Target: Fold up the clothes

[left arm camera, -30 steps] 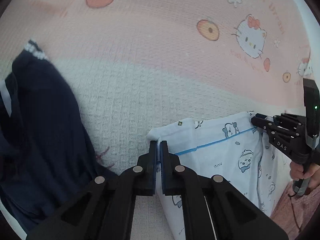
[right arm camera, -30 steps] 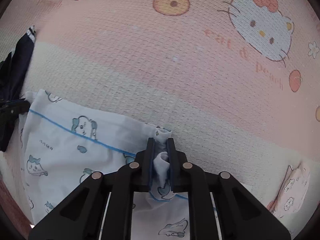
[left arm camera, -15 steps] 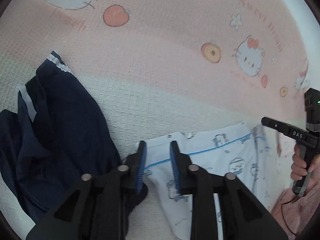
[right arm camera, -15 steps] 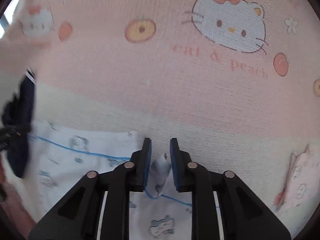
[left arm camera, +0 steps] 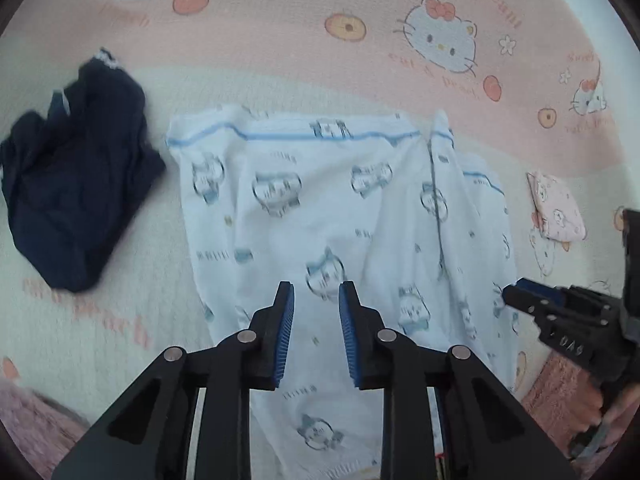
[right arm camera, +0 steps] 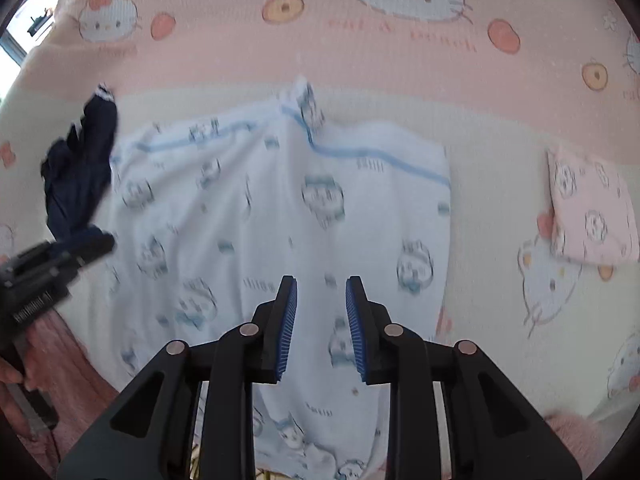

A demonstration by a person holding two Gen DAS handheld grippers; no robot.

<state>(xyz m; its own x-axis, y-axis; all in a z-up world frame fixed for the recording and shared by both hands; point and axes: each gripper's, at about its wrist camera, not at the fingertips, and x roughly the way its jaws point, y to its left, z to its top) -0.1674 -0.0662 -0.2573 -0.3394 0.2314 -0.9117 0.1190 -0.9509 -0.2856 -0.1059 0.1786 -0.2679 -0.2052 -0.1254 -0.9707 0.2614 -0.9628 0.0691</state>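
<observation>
A white garment (left arm camera: 320,200) with a blue cartoon print and blue trim lies spread on the bed, its trimmed edge at the far side. A ridge of cloth stands up at the middle of that edge (right arm camera: 304,96). My left gripper (left arm camera: 316,292) hovers over the garment's near half; its jaws are closing with nothing between them. My right gripper (right arm camera: 321,286) stands open over the same garment (right arm camera: 260,208), also holding nothing. Each gripper shows in the other's view: the right one (left arm camera: 516,292) at the garment's right side, the left one (right arm camera: 104,242) at its left side.
A crumpled navy garment (left arm camera: 76,184) lies just left of the white one, also seen in the right wrist view (right arm camera: 80,176). A small folded pink cloth (left arm camera: 558,208) sits to the right. A pink and cream cartoon blanket (left arm camera: 280,40) covers the bed. Pink sleeves show at the bottom corners.
Both grippers let go of the garment's blue-trimmed edge and drew back toward its near side. The garment now lies spread flat, with a small ridge left where the right gripper held it.
</observation>
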